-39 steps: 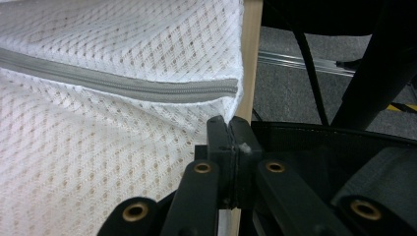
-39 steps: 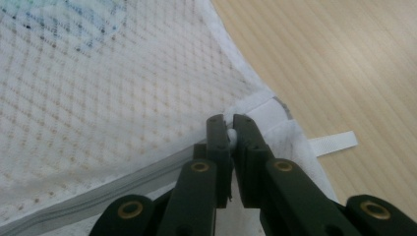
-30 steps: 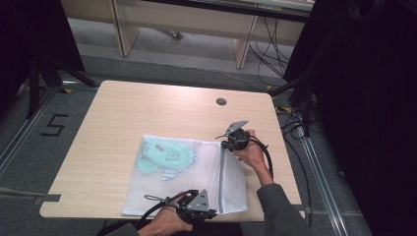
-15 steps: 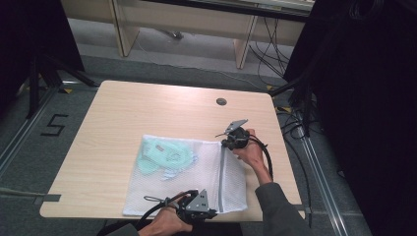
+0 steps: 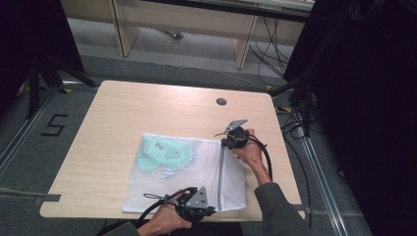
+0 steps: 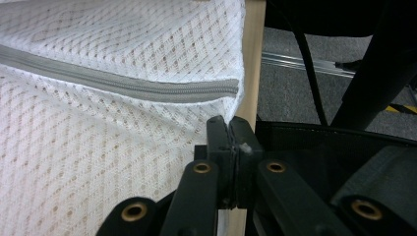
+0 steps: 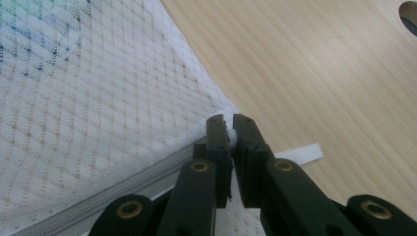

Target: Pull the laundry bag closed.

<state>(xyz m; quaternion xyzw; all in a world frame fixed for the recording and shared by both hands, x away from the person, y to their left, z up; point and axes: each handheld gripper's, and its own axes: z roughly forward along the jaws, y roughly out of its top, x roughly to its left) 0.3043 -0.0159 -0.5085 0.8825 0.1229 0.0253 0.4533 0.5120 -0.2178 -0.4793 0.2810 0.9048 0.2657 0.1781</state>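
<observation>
A white mesh laundry bag (image 5: pixel 192 179) lies flat on the table's near half, with a green garment (image 5: pixel 164 155) inside its left part. A grey zipper (image 5: pixel 222 177) runs front to back along the bag's right side. My left gripper (image 5: pixel 212 211) is at the near end of the zipper, shut on the bag's corner (image 6: pixel 235 105) at the table edge. My right gripper (image 5: pixel 228 142) is at the far end, shut on a small white zipper pull (image 7: pixel 229 135). In the left gripper view the zipper (image 6: pixel 123 84) looks closed.
The light wooden table (image 5: pixel 147 113) has a round cable hole (image 5: pixel 221 102) at the back right. A short white ribbon tab (image 7: pixel 300 152) sticks out beside the right gripper's jaws. Black cables hang off the table's right side (image 5: pixel 268 162). Grey floor and rails surround the table.
</observation>
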